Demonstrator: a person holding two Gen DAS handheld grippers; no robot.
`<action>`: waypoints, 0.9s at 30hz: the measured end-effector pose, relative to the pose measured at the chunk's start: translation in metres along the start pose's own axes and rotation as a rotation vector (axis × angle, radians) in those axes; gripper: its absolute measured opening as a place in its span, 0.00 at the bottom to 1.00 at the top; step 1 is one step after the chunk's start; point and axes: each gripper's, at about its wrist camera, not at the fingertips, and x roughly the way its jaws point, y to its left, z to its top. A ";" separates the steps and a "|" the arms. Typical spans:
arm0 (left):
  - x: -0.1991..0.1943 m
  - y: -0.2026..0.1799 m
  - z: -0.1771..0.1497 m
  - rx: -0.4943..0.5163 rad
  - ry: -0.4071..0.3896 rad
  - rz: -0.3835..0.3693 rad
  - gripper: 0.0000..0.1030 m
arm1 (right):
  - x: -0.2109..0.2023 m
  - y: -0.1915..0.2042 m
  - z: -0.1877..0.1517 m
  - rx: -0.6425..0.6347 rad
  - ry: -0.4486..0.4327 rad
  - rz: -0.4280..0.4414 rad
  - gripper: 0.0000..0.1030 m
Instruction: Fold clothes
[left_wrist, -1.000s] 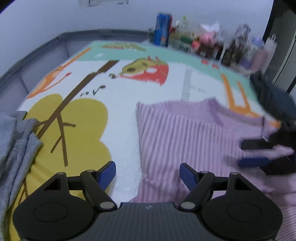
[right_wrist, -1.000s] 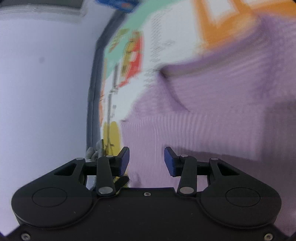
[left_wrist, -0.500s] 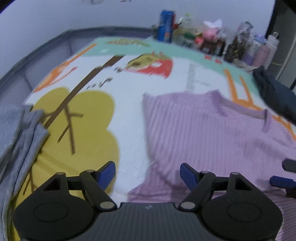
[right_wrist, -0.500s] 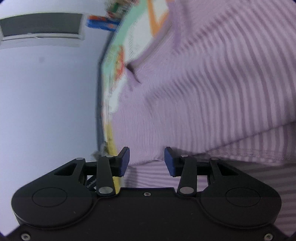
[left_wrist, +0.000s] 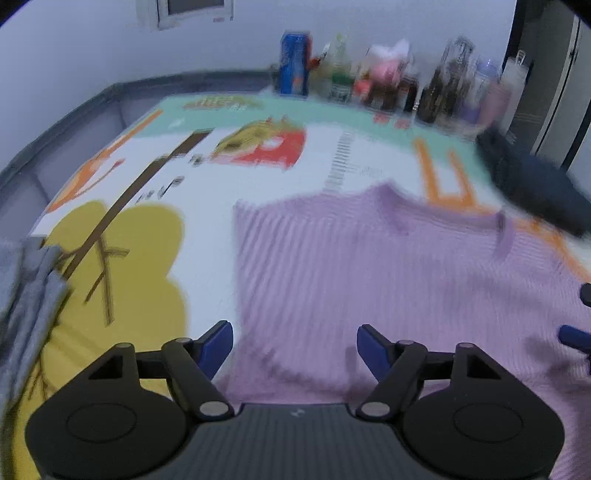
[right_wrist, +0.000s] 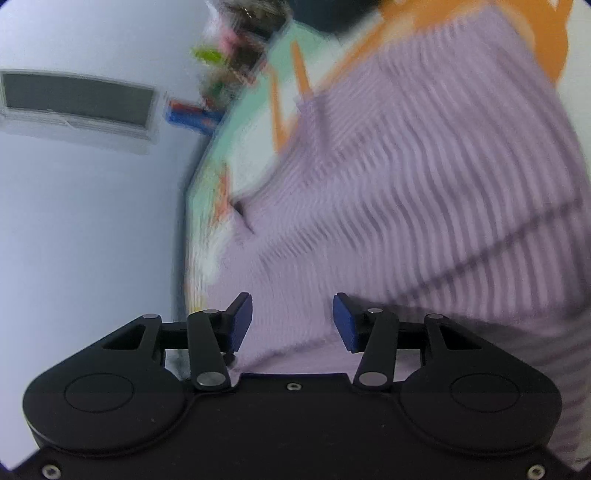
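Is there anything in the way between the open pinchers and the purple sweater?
No, nothing visible blocks them. The left gripper hangs open right over the purple sweater, at its near left edge. The right gripper, whose jaws have just been opening, hangs over its ribbed cloth. The grey clothes lie off to the side.

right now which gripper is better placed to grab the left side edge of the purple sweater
Left. The left gripper hangs open right over that edge of the purple sweater. The right gripper, open and empty, is over the sweater's far side.

Home room, cartoon play mat (left_wrist: 207, 229), cluttered bottles (left_wrist: 439, 96), wall air conditioner (right_wrist: 77, 107)
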 end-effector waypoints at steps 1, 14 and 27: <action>0.003 -0.010 0.006 -0.004 -0.011 -0.018 0.74 | -0.001 0.001 0.005 0.015 -0.018 0.036 0.46; 0.055 -0.070 0.017 0.071 0.026 0.051 0.74 | 0.086 -0.008 0.001 0.207 -0.088 0.116 0.45; 0.057 -0.055 0.007 0.068 0.016 0.051 0.84 | 0.009 -0.050 0.037 0.228 -0.377 -0.008 0.35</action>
